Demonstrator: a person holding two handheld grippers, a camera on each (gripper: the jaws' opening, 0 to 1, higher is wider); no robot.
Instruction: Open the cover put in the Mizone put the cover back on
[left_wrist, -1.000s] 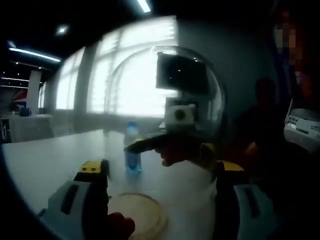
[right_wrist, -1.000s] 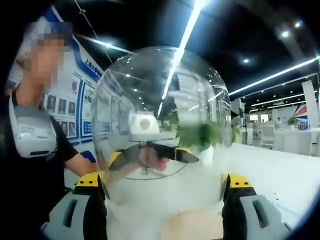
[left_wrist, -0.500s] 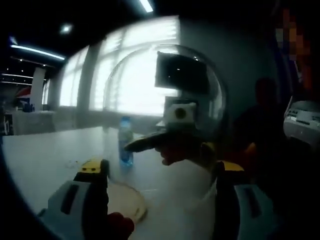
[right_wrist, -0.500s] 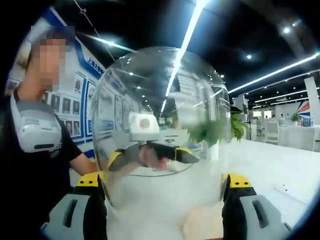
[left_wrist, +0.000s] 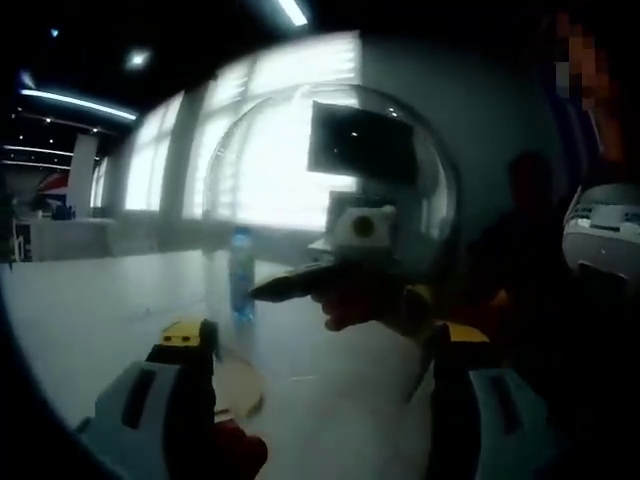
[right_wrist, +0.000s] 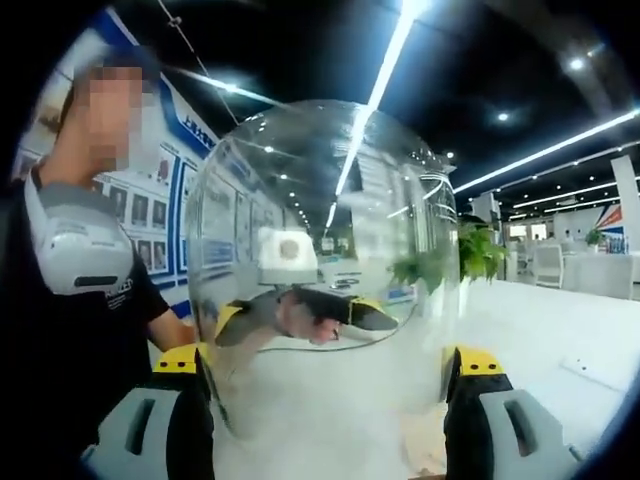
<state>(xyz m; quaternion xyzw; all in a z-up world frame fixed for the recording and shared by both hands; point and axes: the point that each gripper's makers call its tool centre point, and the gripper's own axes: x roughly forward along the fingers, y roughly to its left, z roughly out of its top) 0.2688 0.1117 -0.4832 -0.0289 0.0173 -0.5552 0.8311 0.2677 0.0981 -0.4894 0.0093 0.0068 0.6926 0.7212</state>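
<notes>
White table (left_wrist: 90, 300) — a Mizone bottle (left_wrist: 241, 275) upright, round wooden base (left_wrist: 238, 385) beside it.

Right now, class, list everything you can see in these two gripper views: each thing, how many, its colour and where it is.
Dome cover: one, clear, held up off the table between both grippers.
Bottle: one, blue, upright on the table, seen through the cover's edge in the left gripper view.
Base: one, pale round disc, on the table below the cover.
Table: one, white, under everything.
Plant: one, green, on the table behind the cover.
Wall posters: several, blue and white, on the wall behind the person.
Person: one, dark shirt, beside the cover.
Left gripper: one, grey and yellow, jaws either side of the cover.
Right gripper: one, grey and yellow, likewise.
</notes>
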